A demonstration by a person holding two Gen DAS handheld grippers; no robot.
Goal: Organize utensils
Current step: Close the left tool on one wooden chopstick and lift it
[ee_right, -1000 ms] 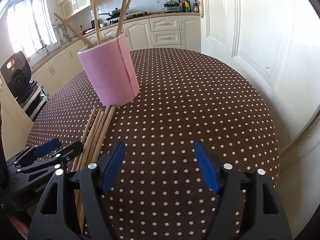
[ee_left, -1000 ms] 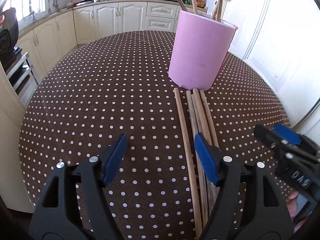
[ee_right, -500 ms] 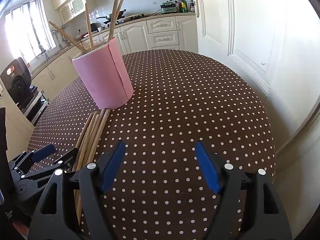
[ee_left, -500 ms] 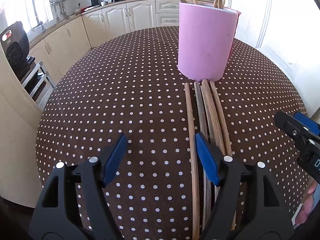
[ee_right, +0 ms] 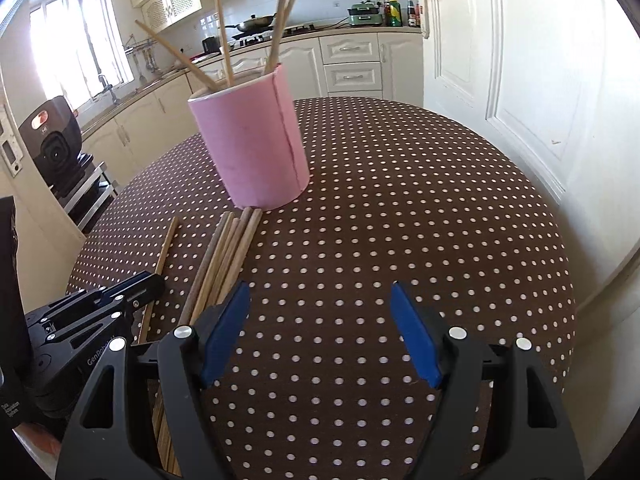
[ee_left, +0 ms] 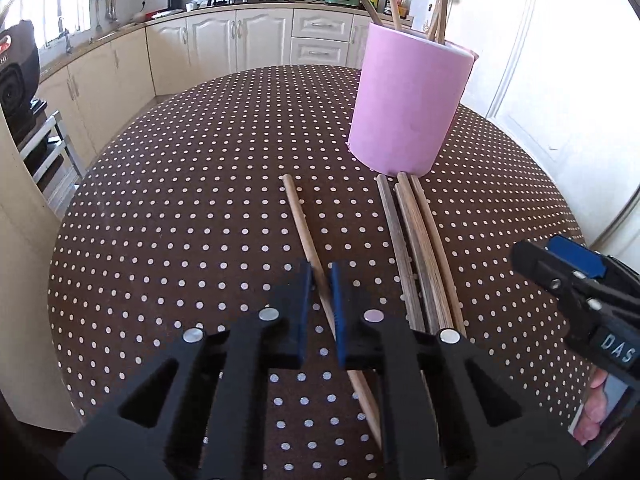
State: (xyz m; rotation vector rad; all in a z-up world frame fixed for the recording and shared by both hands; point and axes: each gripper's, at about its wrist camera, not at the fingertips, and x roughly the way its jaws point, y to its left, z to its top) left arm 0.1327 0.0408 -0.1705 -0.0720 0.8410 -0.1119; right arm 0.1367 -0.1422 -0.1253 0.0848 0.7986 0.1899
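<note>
chopstick [ee_left: 304, 236]: now pinched between left gripper [ee_left: 320, 280] pads, pulled aside from the bundle; half a second ago those jaws stood wide
bundle [ee_left: 416, 248]: just right of left gripper, tips touching pink cup [ee_left: 408, 104]
right gripper [ee_right: 320, 320]: spread wide, holding nothing
meaning: pick likely secured; lift into cup next

Wooden chopsticks and a pink cylindrical holder on a dotted brown table

The pink cylindrical holder [ee_left: 410, 104] stands upright with four pale wooden chopsticks [ee_right: 224, 40] leaning out of its top at different angles. A bundle of darker wooden chopsticks [ee_left: 416, 240] lies flat side by side, far tips touching or nearly touching the holder's base. One single light wooden chopstick [ee_left: 304, 224] lies apart, to the left of that bundle, pinched partway along between two blue pads.
</note>
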